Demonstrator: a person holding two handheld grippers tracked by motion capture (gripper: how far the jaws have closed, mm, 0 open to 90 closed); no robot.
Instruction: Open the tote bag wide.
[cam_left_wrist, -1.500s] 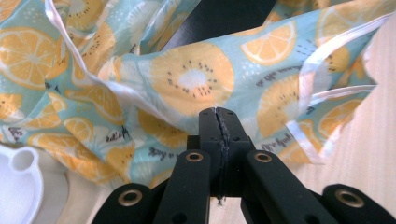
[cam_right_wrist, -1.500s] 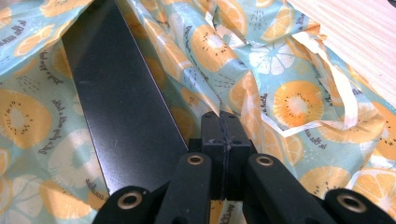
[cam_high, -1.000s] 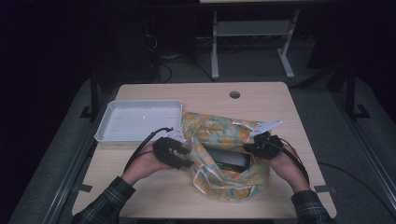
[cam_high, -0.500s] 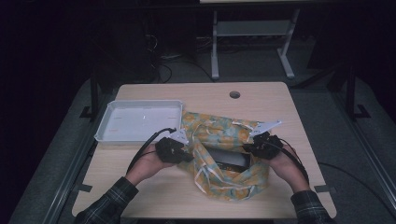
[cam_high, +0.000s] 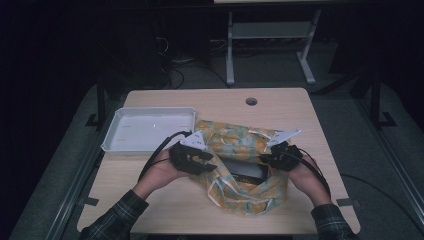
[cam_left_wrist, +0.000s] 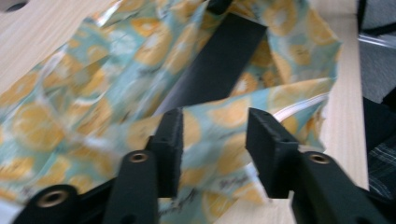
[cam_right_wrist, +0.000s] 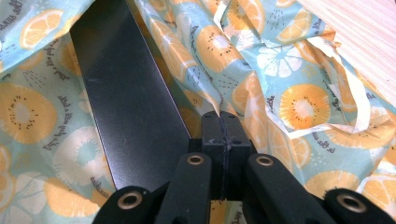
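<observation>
**Citrus-print cloth gripped at one edge, loose at the other**

Pale wood of the table (cam_high: 165, 205) under everything. At far left, a white tray (cam_high: 150, 131), well apart from the work. Next, the left gripper (cam_high: 207, 162) at the left edge of the fruit-print cloth bag (cam_high: 240, 145), jaws just opened to about half width, a fold of cloth between the pads (cam_left_wrist: 170, 140) but not pressed. In the bag's mouth, mid-table, a flat black object (cam_high: 246, 171), partly wrapped. At right, the right gripper (cam_high: 267, 157), jaws pinched shut on the bag's right edge, beside the black object.
</observation>
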